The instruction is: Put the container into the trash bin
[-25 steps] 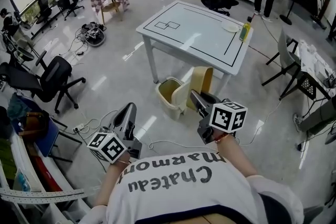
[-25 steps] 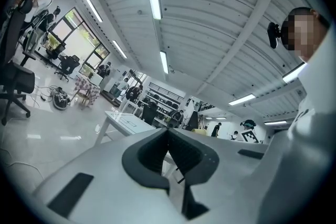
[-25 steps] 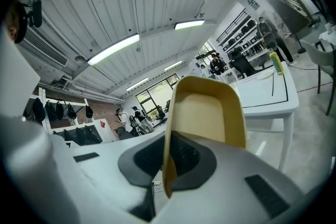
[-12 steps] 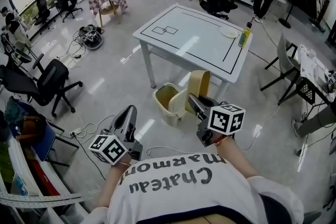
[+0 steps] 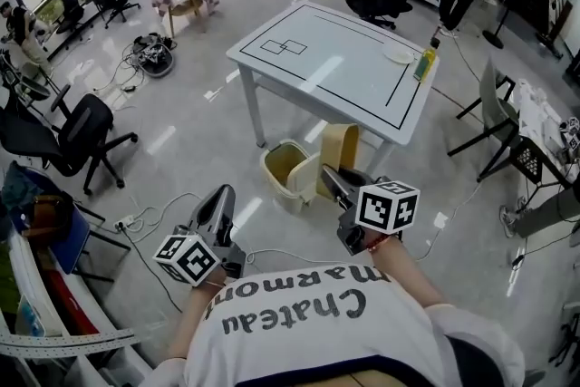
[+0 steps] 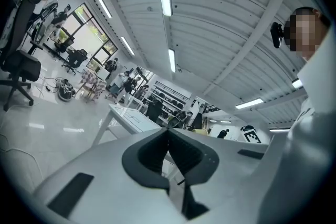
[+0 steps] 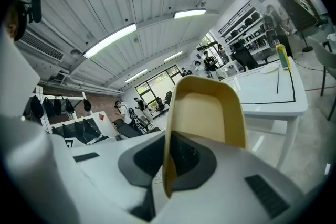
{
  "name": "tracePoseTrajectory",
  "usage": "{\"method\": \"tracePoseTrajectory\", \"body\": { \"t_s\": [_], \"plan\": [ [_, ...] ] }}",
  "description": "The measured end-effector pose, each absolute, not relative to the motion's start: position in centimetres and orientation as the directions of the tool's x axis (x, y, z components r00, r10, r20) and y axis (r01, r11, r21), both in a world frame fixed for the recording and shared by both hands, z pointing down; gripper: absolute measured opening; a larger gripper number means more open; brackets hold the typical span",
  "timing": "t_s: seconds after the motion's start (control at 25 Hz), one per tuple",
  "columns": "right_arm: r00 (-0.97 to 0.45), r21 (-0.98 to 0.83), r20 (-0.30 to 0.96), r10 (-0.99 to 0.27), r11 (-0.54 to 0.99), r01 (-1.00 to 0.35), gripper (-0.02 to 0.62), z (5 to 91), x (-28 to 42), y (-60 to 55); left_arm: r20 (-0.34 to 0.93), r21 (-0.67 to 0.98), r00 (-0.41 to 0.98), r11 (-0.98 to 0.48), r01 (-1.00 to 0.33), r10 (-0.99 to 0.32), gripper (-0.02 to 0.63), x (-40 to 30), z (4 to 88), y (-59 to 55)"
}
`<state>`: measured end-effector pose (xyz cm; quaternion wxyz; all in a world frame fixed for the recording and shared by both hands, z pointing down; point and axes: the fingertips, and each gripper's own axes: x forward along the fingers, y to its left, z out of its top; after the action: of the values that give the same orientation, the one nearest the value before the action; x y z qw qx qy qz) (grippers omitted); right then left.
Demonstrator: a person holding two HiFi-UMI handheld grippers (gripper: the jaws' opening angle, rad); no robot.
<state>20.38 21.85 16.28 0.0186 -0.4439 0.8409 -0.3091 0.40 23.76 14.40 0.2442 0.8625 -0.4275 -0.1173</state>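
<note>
Pale office floor by white table (image 5: pixel 317 59): trash bin (image 5: pixel 292 191), open mouth up. Your right tongs (image 5: pixel 327 176) pinch the tan container (image 5: pixel 343 145) by its rim; bin lies just left of it. Your left tongs (image 5: pixel 222 193) pressed together, empty, farther off.

The head camera looks from above the person, forward and steeply down; the white tabletop (image 5: pixel 326 59) lies far ahead of it. The left claw (image 6: pixel 168 134) camera sits close behind its jaws and faces about level, so the tabletop is small and distant beyond them. The right claw (image 7: pixel 167 144) camera sits likewise, with the tabletop to the right. All three views share this tabletop.
</note>
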Motion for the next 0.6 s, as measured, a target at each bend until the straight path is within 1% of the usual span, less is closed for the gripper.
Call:
{"method": "tracePoseTrajectory", "body": {
  "t_s": [0.24, 0.6],
  "plan": [
    [-0.595, -0.541, 0.247, -0.765, 0.401, -0.739, 0.031, 16.6, 20.8, 21.1, 0.013, 0.521, 0.623, -0.527, -0.671, -0.782, 0.023, 1.1, 14.5, 22.8],
    [-0.598, -0.556, 0.254, -0.76, 0.391, -0.734, 0.031, 17.5, 20.7, 20.6, 0.026, 0.526, 0.609, -0.507, -0.682, -0.793, 0.023, 0.5, 15.1, 22.8]
  ]
}}
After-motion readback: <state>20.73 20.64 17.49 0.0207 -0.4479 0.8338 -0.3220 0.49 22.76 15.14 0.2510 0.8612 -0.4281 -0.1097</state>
